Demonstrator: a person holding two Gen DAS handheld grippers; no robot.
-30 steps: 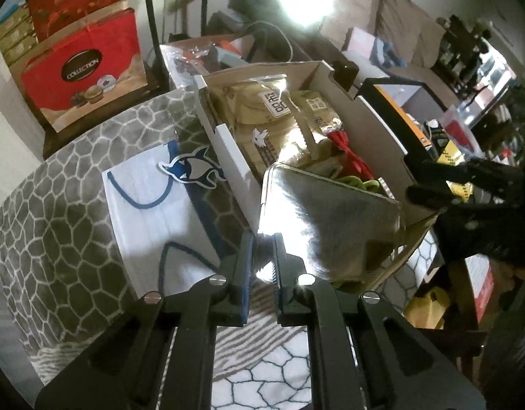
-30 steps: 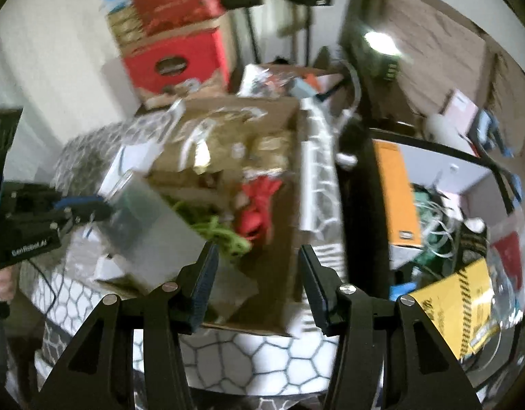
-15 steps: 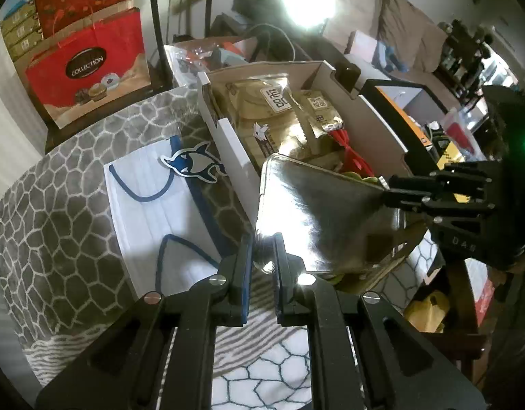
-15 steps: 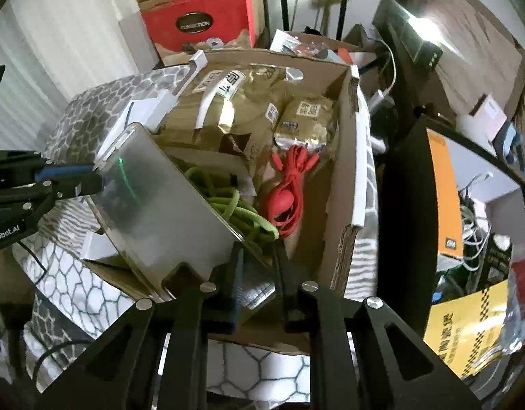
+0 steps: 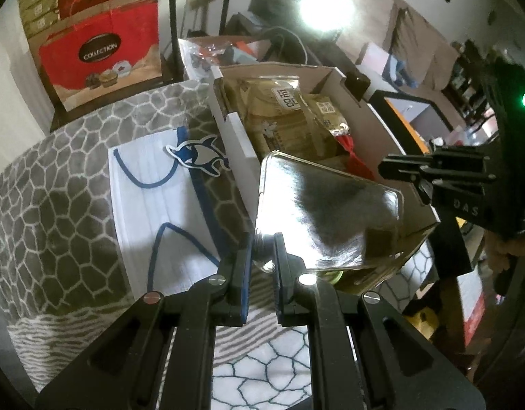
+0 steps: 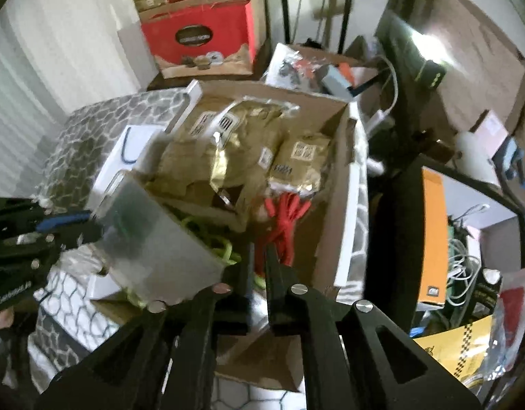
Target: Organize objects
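Left gripper [image 5: 263,249] clamped on silver pouch [image 5: 325,215] over box [image 5: 334,78]; right gripper [image 6: 259,259] clenched, nothing visibly held.

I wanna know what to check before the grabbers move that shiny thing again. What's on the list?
1. Left gripper jaws clamped on a corner of the silver case: ok.
2. Right gripper gripping the case: cannot tell; its jaws are shut, with nothing visible between them.
3. Case over the cardboard box: ok.
4. Flat free spot beneath the case: not ok; green cord and red cables lie there.
5. Face mask out of the way beside the box: ok.
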